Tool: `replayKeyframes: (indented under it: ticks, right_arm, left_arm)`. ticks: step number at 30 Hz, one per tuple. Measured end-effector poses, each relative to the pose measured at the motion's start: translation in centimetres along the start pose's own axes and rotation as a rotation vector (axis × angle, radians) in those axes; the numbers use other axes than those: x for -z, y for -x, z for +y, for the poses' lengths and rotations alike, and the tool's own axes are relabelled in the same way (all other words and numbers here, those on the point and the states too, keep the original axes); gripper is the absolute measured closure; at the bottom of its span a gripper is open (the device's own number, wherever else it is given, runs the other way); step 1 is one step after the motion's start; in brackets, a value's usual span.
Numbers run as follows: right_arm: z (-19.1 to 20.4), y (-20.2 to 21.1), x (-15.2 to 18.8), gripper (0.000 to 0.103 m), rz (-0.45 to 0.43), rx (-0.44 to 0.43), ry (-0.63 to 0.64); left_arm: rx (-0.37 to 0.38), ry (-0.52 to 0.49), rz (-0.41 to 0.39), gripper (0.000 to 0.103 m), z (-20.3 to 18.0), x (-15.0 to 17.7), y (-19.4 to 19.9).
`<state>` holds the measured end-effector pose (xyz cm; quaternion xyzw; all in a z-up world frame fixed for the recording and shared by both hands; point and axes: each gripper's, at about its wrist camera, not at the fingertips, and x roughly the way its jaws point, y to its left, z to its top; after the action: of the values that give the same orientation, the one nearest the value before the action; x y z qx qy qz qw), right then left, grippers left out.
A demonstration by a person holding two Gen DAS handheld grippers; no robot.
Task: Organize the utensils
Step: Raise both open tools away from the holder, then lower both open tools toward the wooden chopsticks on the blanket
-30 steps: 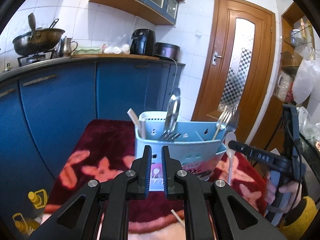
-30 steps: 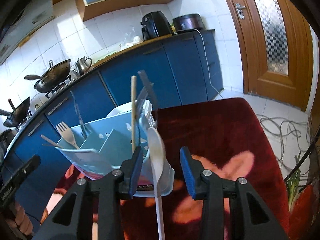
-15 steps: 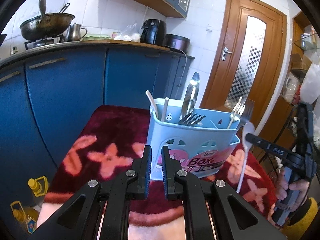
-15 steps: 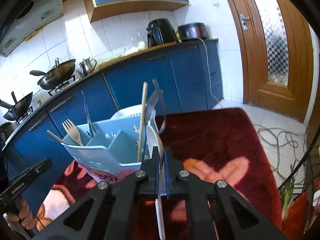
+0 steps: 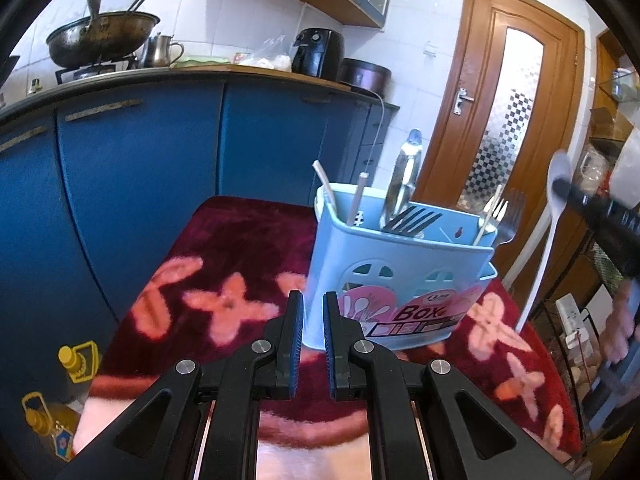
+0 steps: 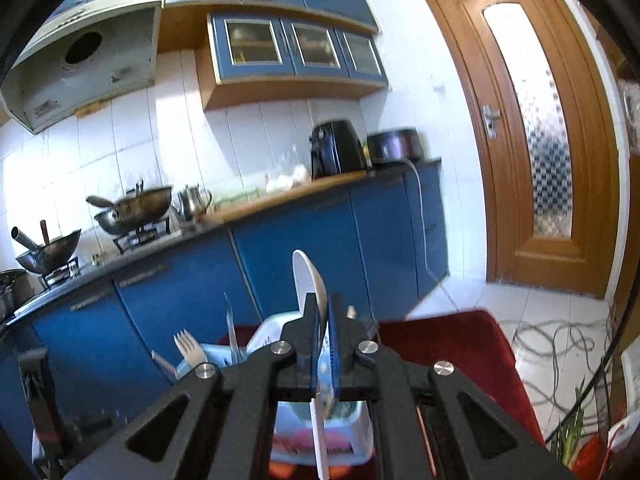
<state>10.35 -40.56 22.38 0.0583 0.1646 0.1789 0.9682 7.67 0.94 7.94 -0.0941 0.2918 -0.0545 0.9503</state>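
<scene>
We've got the right gripper [image 6: 325, 312] clamped on the white spoon [image 6: 310, 280] — lifted right of the blue utensil box [image 5: 394, 276]. Left gripper [image 5: 313, 316] sits nearly closed and empty, near the box on the red cloth [image 5: 224, 264].

- Blue base cabinets [image 6: 328, 248] are running along the white-tiled wall [image 6: 160, 140], topped by a wooden counter [image 6: 304, 192].
- Above the counter, glass-fronted blue wall cabinets [image 6: 296, 50] are hanging, with a range hood [image 6: 84, 60] sitting to their left.
- Right of the cabinets, a wooden door [image 6: 540, 152] with a patterned glass panel is standing closed, daylight glowing through it.
- White floor tiles [image 6: 532, 308] are showing below the door, with cables [image 6: 560, 340] lying across them.
</scene>
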Motion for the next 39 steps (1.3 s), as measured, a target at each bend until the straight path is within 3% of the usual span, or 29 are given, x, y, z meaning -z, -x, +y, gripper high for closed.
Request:
replayKeyframes:
  ticks: [6,11,20,25,31,39]
  right_arm:
    - [2.5,-1.5,-1.4,0.097,-0.107,0.072,0.078]
    - [3.1,-3.7,-1.0,0.097,-0.117,0.102,0.109]
    - [2.0,-5.6,1.7,0.096,-0.004,0.087,0.066]
    - [1.6,-4.9,2.1,0.077,0.033,0.062,0.048]
    - [1.2,-2.9,2.3,0.077,0.093,0.044,0.018]
    - [1.3,-0.2,3.9,0.077,0.252,0.014,-0.003]
  left_arm:
    - [-0.012,0.026,0.013,0.093,1.0,0.3,-0.5]
    - [-0.016,0.039,0.025,0.093,1.6,0.5,-0.8]
    - [-0.009,0.051,0.039,0.093,2.3,0.8,-1.3]
    - [-0.005,0.056,0.046,0.093,2.4,1.1,-1.3]
    - [-0.001,0.044,0.053,0.093,1.9,1.2,-0.7]
    - [0.027,0.015,0.091,0.093,0.5,1.7,0.4]
